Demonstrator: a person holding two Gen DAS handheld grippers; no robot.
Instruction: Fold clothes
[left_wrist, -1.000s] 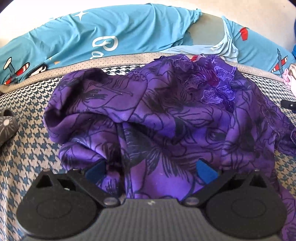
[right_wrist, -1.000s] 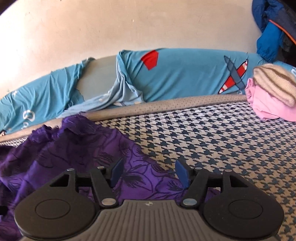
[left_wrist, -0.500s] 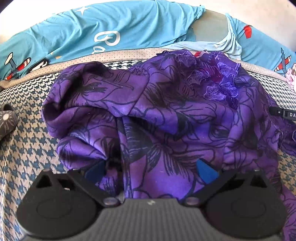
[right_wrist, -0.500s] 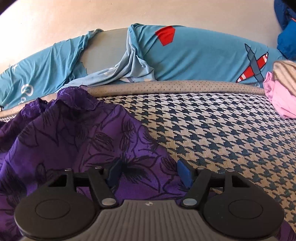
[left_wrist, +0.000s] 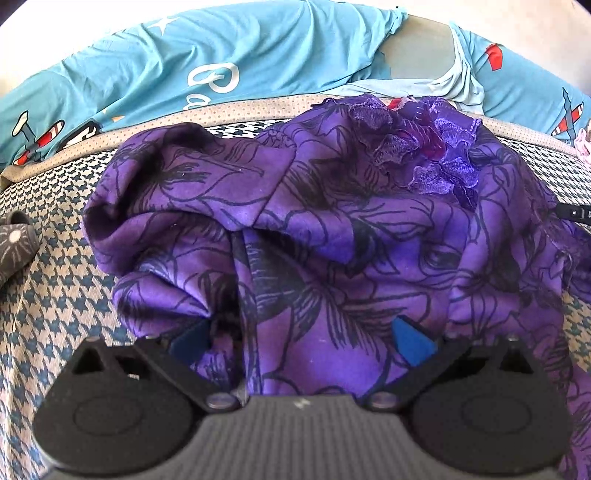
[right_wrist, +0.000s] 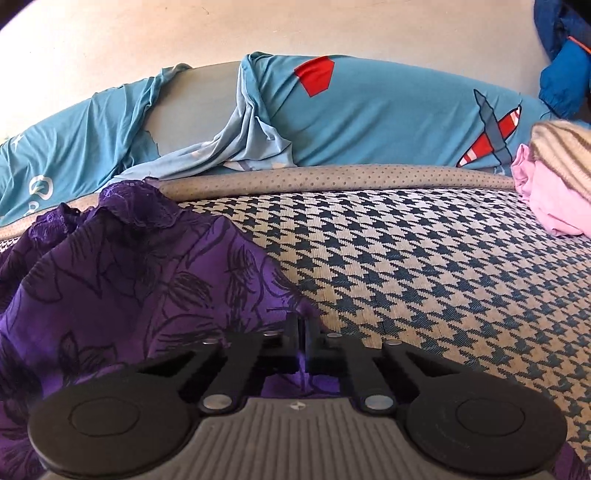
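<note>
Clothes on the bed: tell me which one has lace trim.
The purple flowered garment, crumpled in front of both tools. Its lace edge shows at the far side. The pink garment and the striped knit show none.

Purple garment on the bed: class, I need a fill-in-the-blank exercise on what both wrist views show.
1. The right gripper is shut on the ____ garment.
2. The left gripper has its jaws ____.
3. The mattress cover bears a ____ pattern.
4. The airplane print is on the ____ sheet.

Missing words: purple; open; houndstooth; blue
</note>
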